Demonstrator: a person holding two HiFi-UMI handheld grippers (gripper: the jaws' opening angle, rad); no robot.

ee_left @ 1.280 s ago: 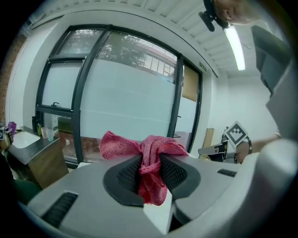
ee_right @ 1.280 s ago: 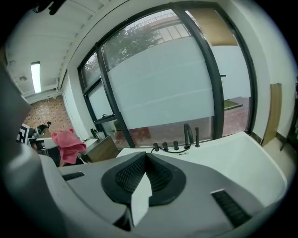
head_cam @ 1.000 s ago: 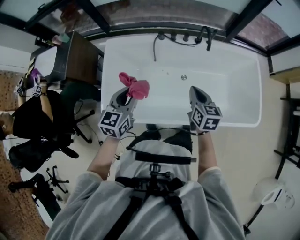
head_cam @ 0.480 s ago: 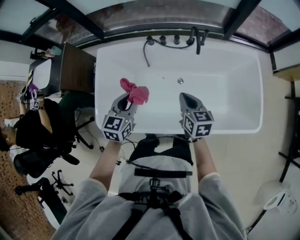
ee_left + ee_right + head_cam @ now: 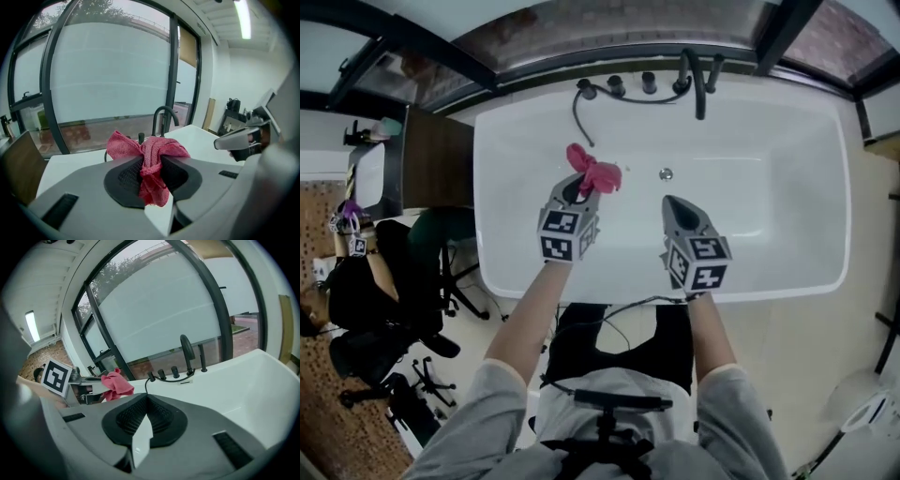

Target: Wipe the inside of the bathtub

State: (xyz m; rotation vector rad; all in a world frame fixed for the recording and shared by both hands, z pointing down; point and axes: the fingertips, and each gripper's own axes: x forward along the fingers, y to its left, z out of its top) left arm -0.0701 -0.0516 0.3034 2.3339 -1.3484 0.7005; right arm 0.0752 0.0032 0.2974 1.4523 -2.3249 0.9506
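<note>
The white bathtub (image 5: 797, 234) lies across the head view, its drain (image 5: 666, 173) near the middle and a black faucet (image 5: 694, 80) on the far rim. My left gripper (image 5: 582, 190) hangs over the tub's left half, shut on a bunched pink cloth (image 5: 596, 174). In the left gripper view the cloth (image 5: 151, 161) is pinched between the dark pads and spills out above them. My right gripper (image 5: 673, 203) hovers over the near wall, right of the left one, shut with nothing in it (image 5: 146, 404). The right gripper view shows the cloth (image 5: 116, 384) to its left.
A black hand-shower hose (image 5: 579, 105) and knobs (image 5: 632, 84) sit on the far rim before a large window (image 5: 164, 305). A dark wooden cabinet (image 5: 437, 159) stands left of the tub, with an office chair (image 5: 431, 246) and another person (image 5: 352, 281) beyond.
Both grippers have moved forward, farther over the tub. The left one carried the cloth toward the faucet side. The tub fills more of the head view.
</note>
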